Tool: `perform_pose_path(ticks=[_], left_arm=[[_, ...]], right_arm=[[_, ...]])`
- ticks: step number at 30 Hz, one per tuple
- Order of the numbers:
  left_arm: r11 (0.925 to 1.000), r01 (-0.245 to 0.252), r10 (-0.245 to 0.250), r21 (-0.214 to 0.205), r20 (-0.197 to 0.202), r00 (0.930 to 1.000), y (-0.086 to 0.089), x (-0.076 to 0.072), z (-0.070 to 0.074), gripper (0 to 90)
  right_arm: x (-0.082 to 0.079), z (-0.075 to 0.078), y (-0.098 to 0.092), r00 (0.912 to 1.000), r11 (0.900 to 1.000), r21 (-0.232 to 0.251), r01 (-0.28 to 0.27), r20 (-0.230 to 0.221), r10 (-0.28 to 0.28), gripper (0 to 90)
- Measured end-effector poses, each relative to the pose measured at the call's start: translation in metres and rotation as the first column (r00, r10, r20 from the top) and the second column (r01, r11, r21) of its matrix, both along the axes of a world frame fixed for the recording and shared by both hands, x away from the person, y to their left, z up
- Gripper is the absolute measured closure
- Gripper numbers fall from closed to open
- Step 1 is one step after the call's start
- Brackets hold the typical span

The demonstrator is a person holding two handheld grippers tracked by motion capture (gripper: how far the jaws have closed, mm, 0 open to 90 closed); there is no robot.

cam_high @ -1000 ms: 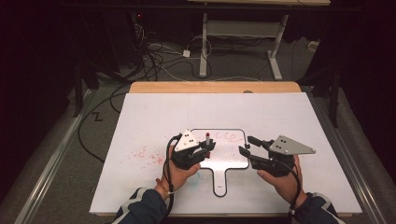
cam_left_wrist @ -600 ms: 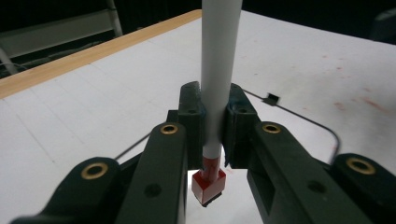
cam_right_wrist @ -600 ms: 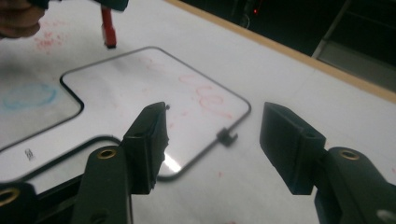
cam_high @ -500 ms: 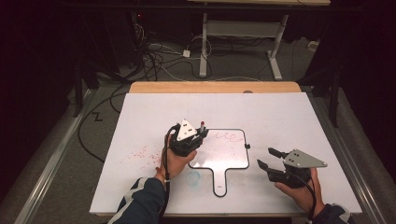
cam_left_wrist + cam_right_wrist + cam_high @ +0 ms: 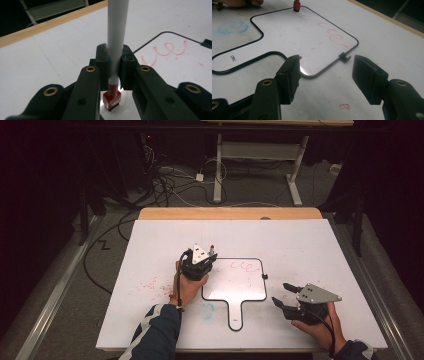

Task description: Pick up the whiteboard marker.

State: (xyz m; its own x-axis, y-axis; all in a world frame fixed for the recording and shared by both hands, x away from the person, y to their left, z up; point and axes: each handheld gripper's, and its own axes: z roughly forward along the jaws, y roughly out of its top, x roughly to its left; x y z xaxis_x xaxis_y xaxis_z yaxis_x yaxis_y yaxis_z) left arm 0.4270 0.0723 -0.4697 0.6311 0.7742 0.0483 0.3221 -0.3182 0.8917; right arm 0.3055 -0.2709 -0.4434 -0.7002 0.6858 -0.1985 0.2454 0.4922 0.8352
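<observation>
So the left tool (image 5: 113,75) grips a marker (image 5: 117,37), some red loops (image 5: 242,266) are drawn on the small whiteboard (image 5: 235,290), and the right tool (image 5: 325,75) waits open.

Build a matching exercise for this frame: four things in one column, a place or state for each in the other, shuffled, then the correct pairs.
Things:
1. left gripper
2. right gripper
3. marker
4. paddle-shaped whiteboard

Places or states:
A. lies flat on the table, red scribbles on it
B. jaws apart with nothing between them, low over the table beside the board's right corner
C. white barrel upright, red end down on the board
D. jaws clamped on a white barrel at the board's upper left corner

Pairs: 1-D, 2-B, 3-C, 4-A
</observation>
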Motion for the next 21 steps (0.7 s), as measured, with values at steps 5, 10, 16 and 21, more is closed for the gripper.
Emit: perform_pose_path(ticks=[5,10,16,21], left_arm=[[0.9984,0.010,-0.011,-0.055,-0.020,0.9997,-0.007,0.001,-0.002,78.0],[0.9950,0.087,-0.088,-0.048,-0.007,0.9961,-0.033,-0.004,-0.001,78.0],[0.9964,0.084,-0.083,-0.015,0.014,0.9964,-0.030,0.000,-0.001,78.0],[0.9991,0.031,-0.032,-0.029,-0.010,0.9994,-0.011,0.009,-0.002,78.0]], right_arm=[[0.001,-0.001,0.003,0.9999,0.9999,-0.004,-0.010,-0.006,0.010,40.0],[0.001,-0.003,0.008,0.9995,0.9995,-0.015,-0.028,-0.015,0.027,39.7],[0.002,-0.005,0.007,0.9993,0.9992,-0.027,-0.028,-0.025,0.028,39.5],[0.003,-0.005,0.004,0.9996,0.9994,-0.030,-0.016,-0.024,0.015,39.4]])
